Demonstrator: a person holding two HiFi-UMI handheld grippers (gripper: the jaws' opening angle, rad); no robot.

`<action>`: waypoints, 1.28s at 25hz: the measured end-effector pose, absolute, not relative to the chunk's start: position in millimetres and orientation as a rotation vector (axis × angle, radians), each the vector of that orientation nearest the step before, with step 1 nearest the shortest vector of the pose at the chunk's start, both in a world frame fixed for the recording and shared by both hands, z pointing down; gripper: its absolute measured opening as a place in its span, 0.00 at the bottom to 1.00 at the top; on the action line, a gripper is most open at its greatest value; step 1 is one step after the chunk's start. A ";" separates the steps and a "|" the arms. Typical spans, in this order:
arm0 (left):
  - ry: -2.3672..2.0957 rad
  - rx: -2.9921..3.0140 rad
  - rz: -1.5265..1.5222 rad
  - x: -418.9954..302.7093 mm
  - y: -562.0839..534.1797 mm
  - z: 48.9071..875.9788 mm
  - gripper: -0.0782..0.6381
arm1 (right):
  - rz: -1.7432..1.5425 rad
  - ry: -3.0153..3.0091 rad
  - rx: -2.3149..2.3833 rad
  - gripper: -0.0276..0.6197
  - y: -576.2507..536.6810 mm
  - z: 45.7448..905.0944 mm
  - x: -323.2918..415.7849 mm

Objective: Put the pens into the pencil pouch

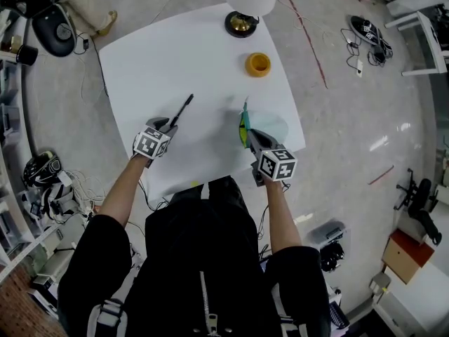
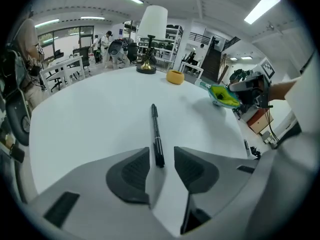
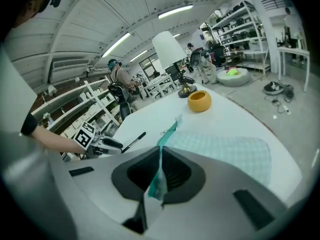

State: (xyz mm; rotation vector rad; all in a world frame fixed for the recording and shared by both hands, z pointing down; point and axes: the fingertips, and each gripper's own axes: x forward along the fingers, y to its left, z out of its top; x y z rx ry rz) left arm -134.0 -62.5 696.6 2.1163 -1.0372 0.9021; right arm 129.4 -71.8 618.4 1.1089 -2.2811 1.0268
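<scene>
**One pen on a white bench, pouch edge pinched**

A white bench with rounded corners stands on a grey, glossy floor strewn with cables. At the far edge of the bench is a lamp with a dark round base and a white shade; just near of it and to the right sits a small yellow cup. Shelves and standing people fill the room beyond.

A black pen lies flat on the bench left of centre. The left tool is spread wide, the pen's near end between its pads without touching either. The right tool is clamped on the teal zip edge of the pencil pouch, whose pale mesh body lies on the right part of the bench.
</scene>
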 end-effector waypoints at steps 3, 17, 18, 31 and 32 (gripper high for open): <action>-1.039 2.076 0.935 -134.1 -56.5 705.5 0.35 | 1.030 -2.276 1.107 0.08 -70.5 618.7 129.2; -1.113 2.096 1.094 -139.7 -58.7 719.1 0.21 | 1.036 -2.262 1.107 0.08 -69.3 622.2 133.3; -1.110 2.098 1.096 -139.3 -58.7 719.4 0.21 | 1.037 -2.261 1.107 0.08 -69.1 622.5 133.7; -1.107 2.210 1.062 -138.5 -70.5 691.8 0.21 | 1.039 -2.256 1.120 0.08 -70.3 623.4 134.1; -1.097 2.235 1.060 -137.0 -71.0 686.4 0.21 | 1.036 -2.257 1.120 0.08 -70.1 622.6 134.4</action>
